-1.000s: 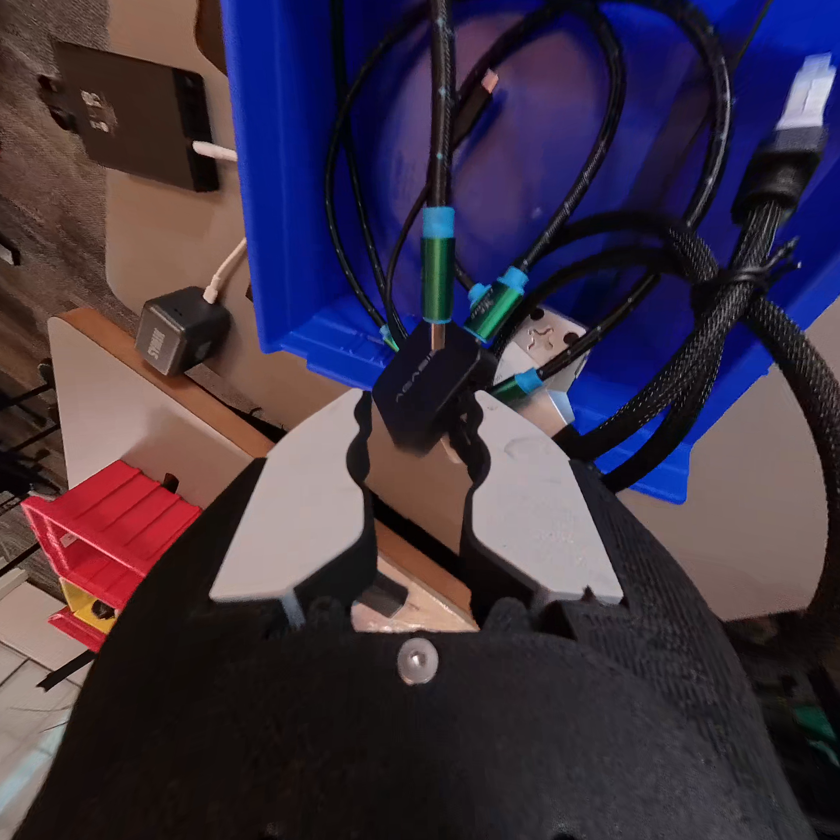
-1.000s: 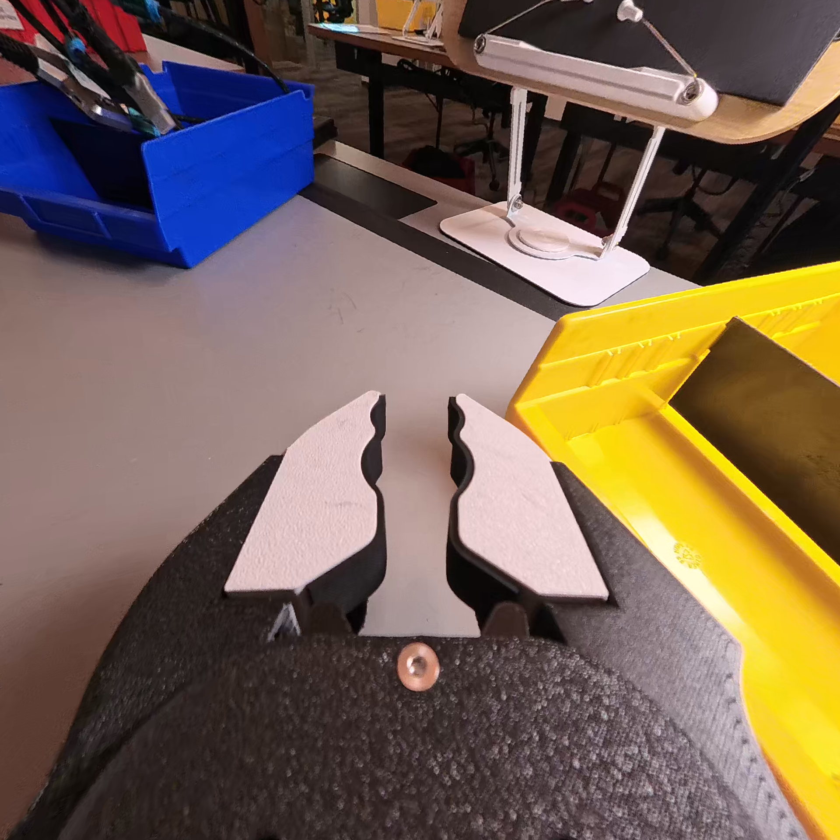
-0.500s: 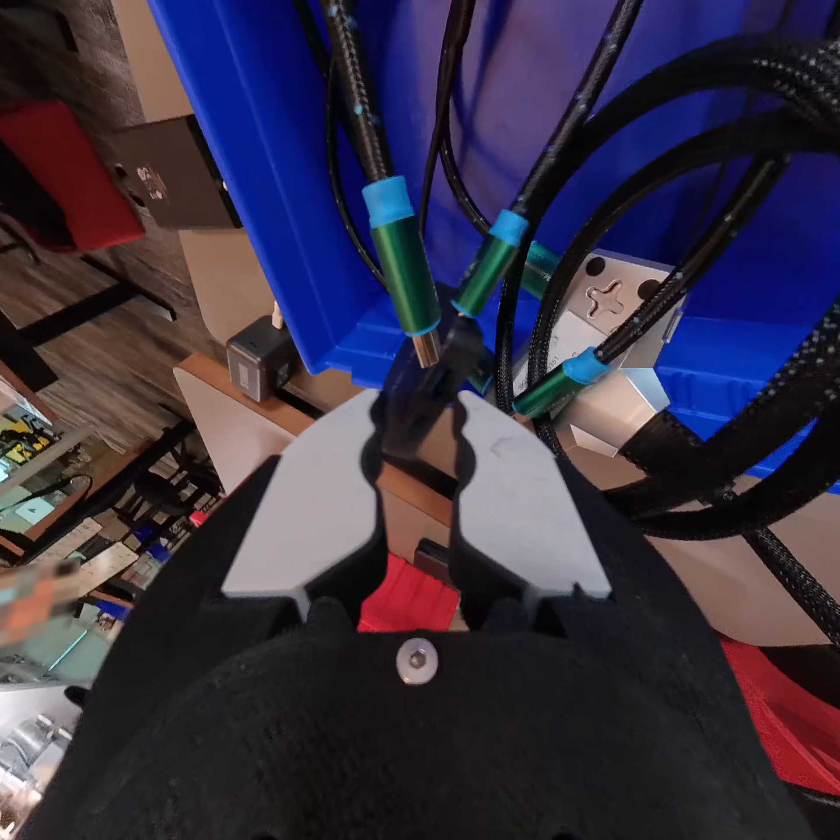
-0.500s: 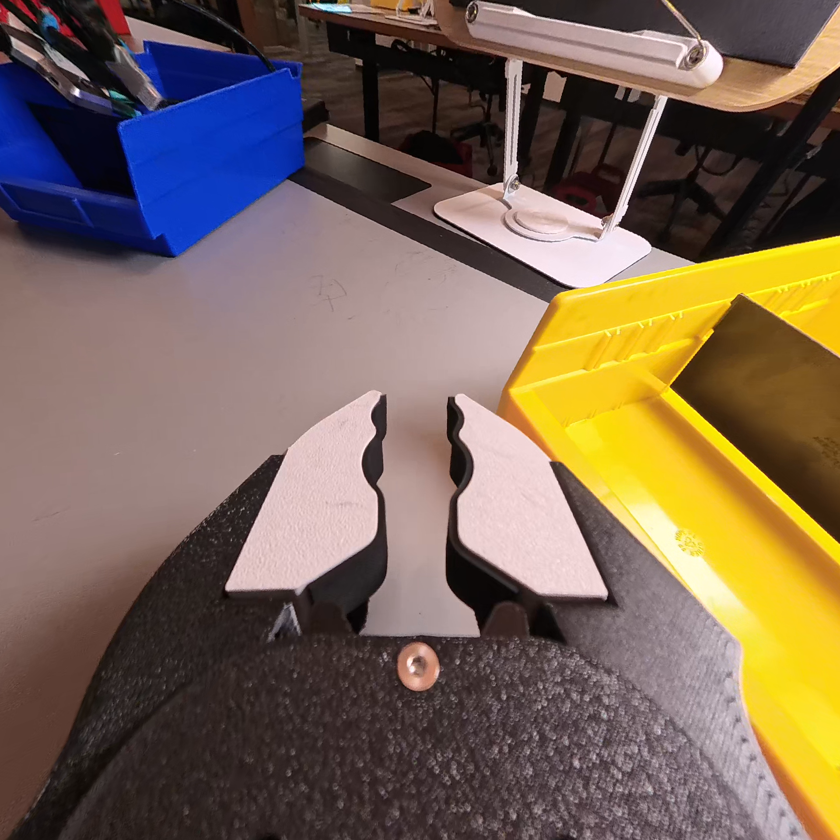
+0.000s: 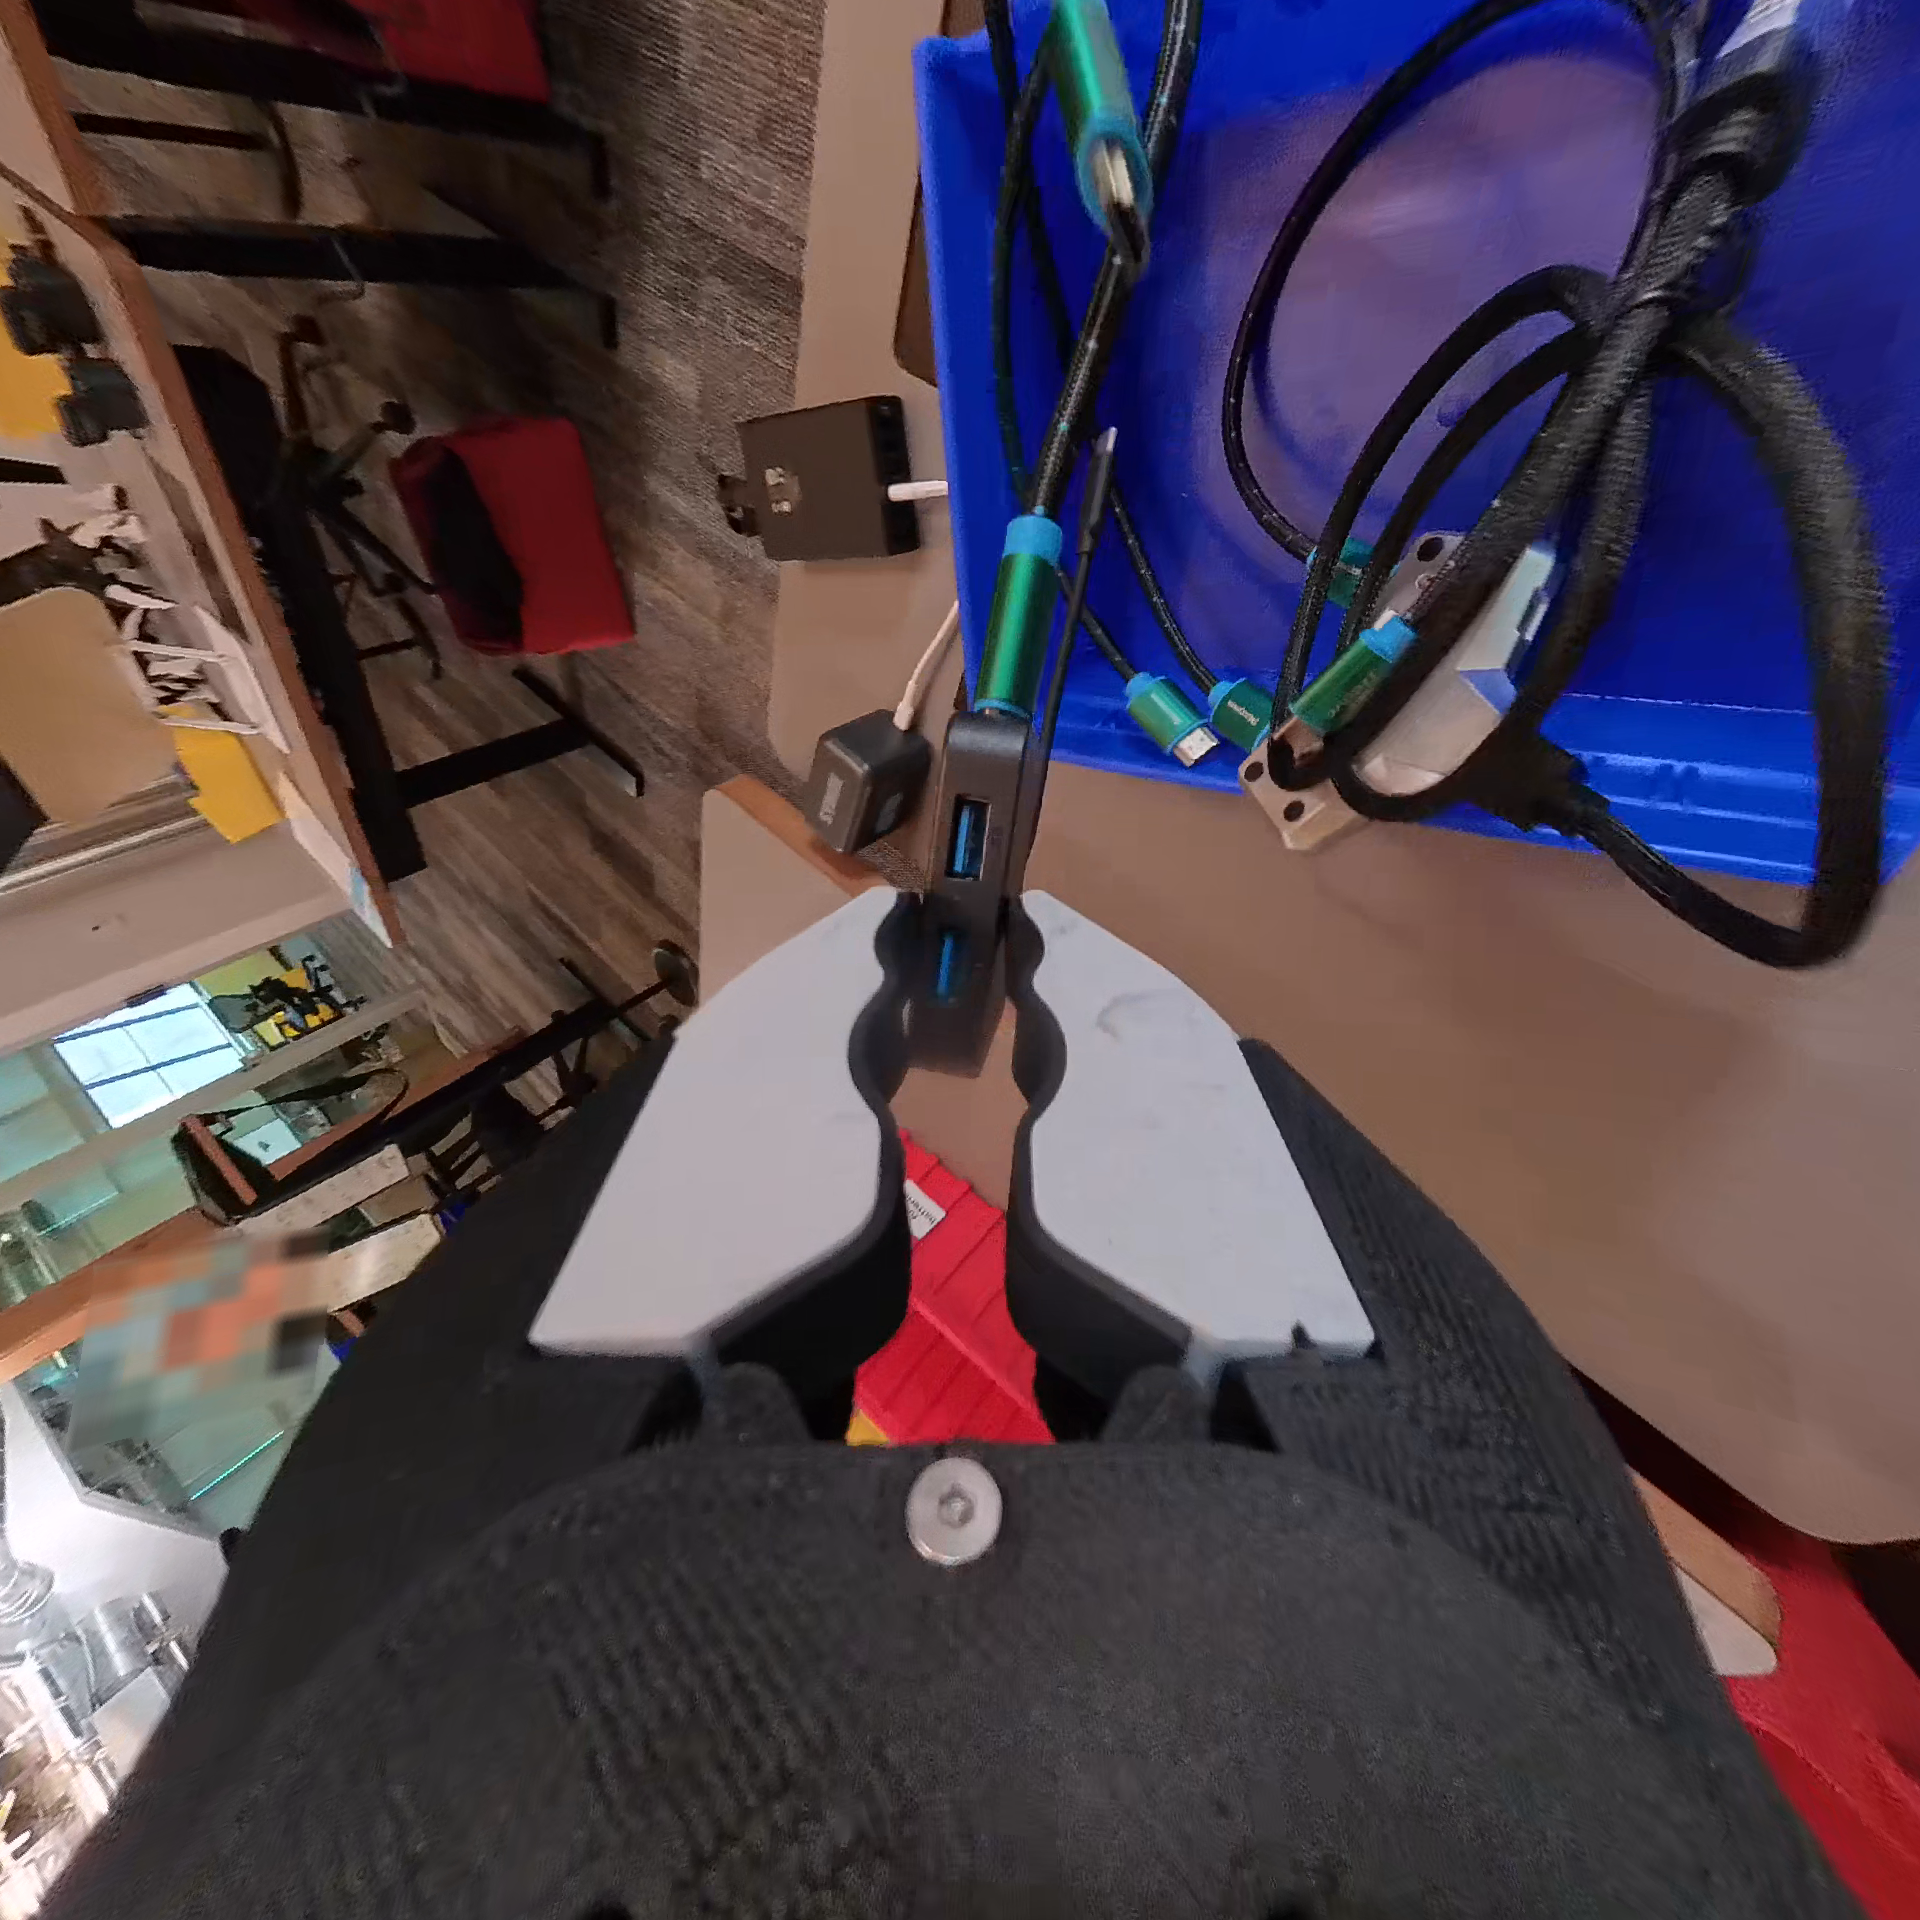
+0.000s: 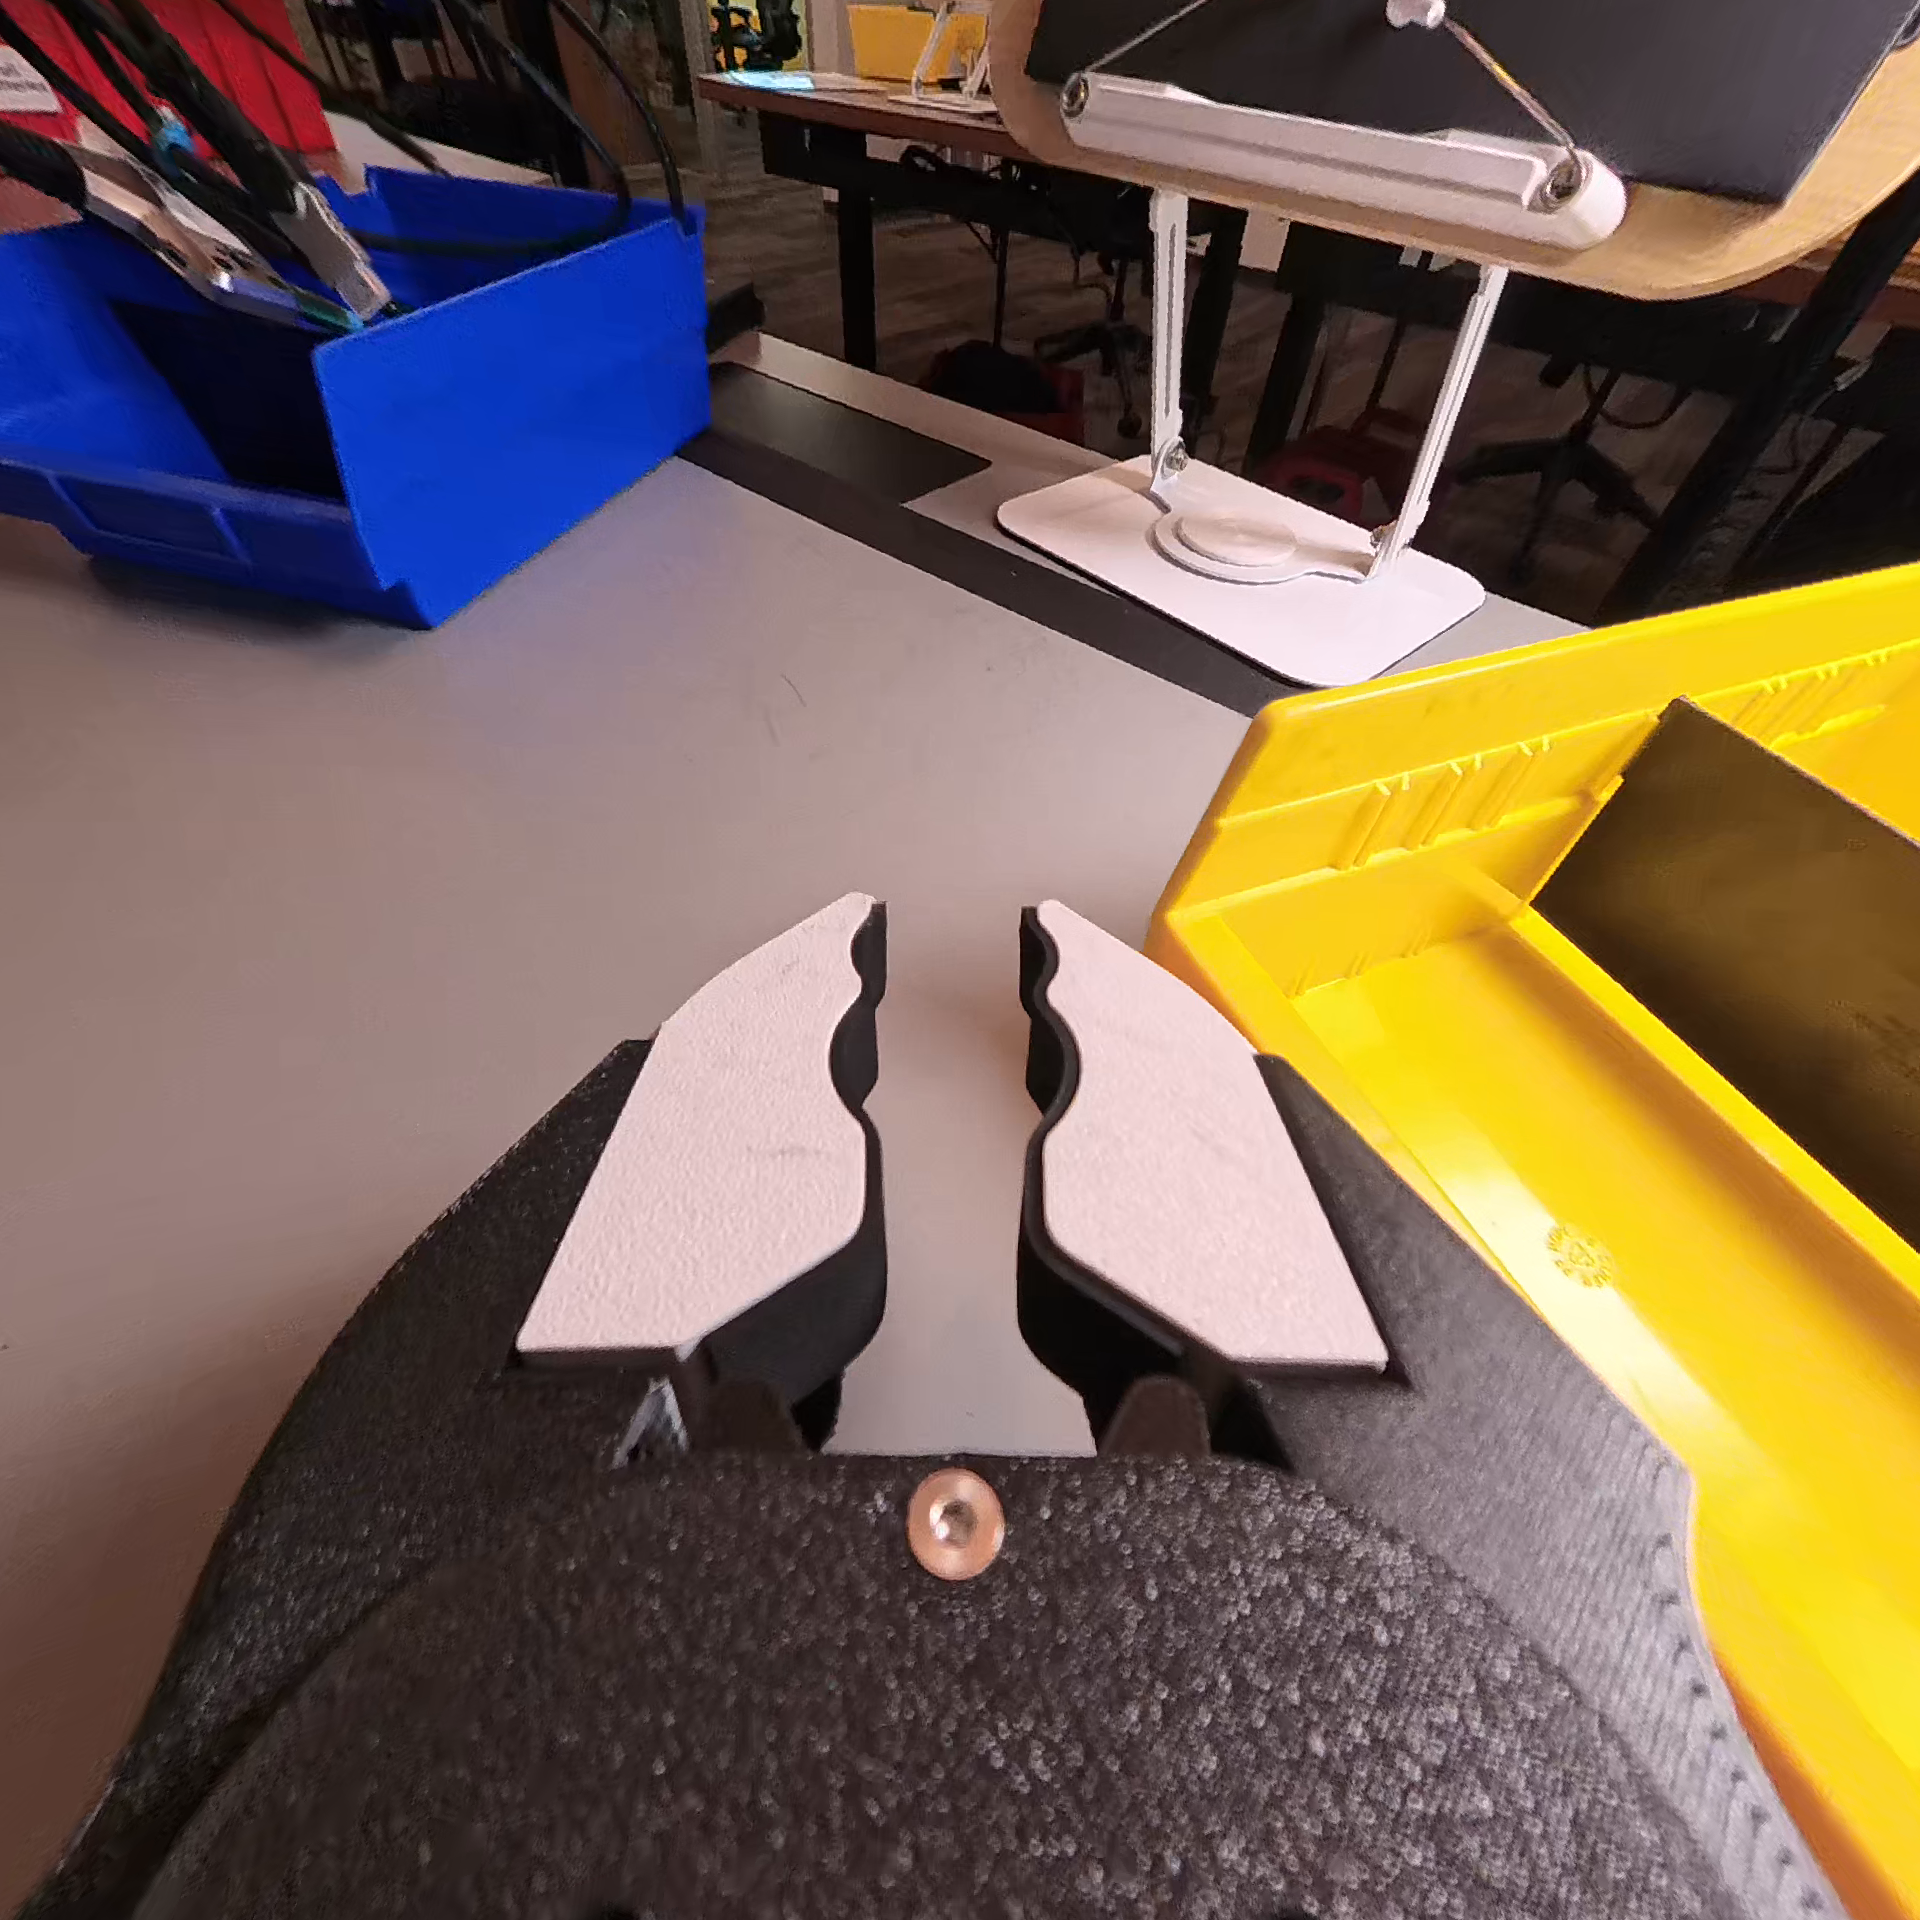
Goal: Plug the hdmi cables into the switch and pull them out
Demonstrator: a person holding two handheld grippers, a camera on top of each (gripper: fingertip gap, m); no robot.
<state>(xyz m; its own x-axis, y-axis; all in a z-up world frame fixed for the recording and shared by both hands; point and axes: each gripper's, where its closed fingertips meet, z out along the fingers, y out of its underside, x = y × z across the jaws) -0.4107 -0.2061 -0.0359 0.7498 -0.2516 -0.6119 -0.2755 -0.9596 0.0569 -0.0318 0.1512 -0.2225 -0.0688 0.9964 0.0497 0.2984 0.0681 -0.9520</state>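
L gripper (image 5: 961, 909) clamped on a small black adapter (image 5: 977, 831), held edge-on w/ two blue ports facing cam. A green-shelled plug (image 5: 1013, 623) w/ light-blue collar is seated in the adapter's far end, its braided cable running up over the blue bin (image 5: 1403, 187). Silver switch box (image 5: 1444, 675) hangs at the bin's front lip, a green plug in it, thick black braided cable (image 5: 1766, 436) looped around it. Two more green plugs loose just beside the switch box; printing on the shells too small to make out. Black charger block (image 5: 868, 790) sits at desk edge. R gripper (image 6: 954, 914) partly open, nothing in it, low over grey table (image 6: 416, 831), just beside yellow bin (image 6: 1455, 790). White stand (image 6: 1247, 561) farther back.
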